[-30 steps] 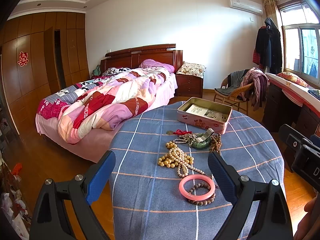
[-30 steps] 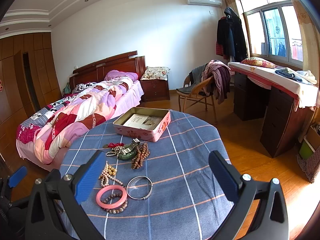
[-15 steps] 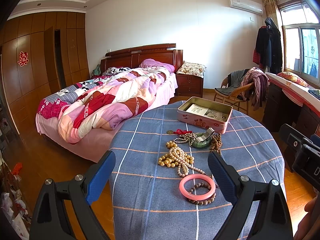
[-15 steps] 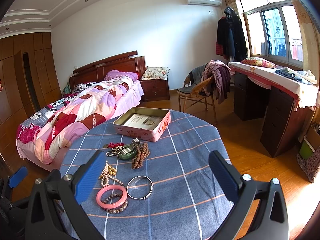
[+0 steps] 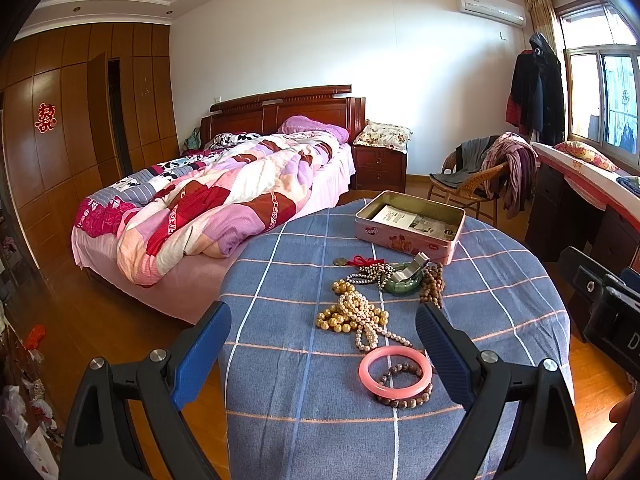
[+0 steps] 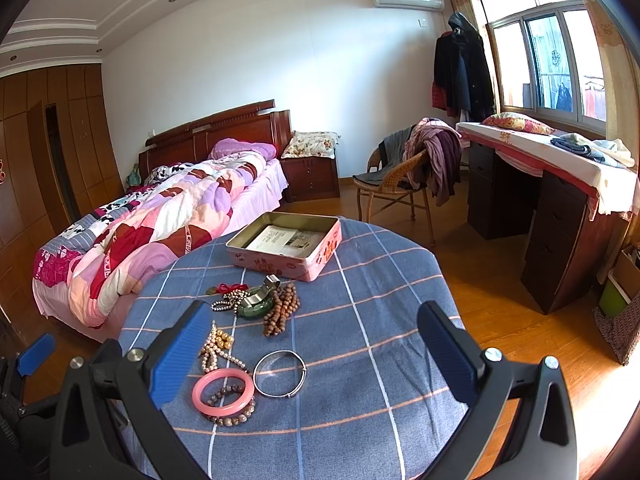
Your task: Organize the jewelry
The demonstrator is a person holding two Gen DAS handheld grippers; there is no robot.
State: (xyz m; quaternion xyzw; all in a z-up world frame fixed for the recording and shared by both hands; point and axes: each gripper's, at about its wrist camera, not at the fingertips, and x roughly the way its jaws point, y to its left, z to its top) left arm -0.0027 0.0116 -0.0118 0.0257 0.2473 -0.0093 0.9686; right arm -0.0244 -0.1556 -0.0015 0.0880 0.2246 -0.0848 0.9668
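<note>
Jewelry lies on a round table with a blue checked cloth (image 5: 280, 380) (image 6: 380, 360). A pink bangle (image 5: 395, 369) (image 6: 223, 391) lies over a brown bead bracelet (image 5: 404, 400) (image 6: 234, 418). A silver bangle (image 6: 279, 373) lies beside it. Pearl and gold bead strands (image 5: 354, 316) (image 6: 216, 346), a green bangle (image 5: 402, 286) (image 6: 254, 308) and brown prayer beads (image 5: 432, 284) (image 6: 282, 312) lie farther back. An open pink tin box (image 5: 410, 226) (image 6: 286, 244) stands behind them. My left gripper (image 5: 323, 354) and right gripper (image 6: 314, 354) are open, empty, above the table's near side.
A bed with a patchwork quilt (image 5: 216, 204) stands left of the table. A wicker chair with clothes (image 6: 404, 184) and a dark desk (image 6: 552, 216) stand to the right. The right gripper's body (image 5: 604, 308) shows at the left wrist view's right edge.
</note>
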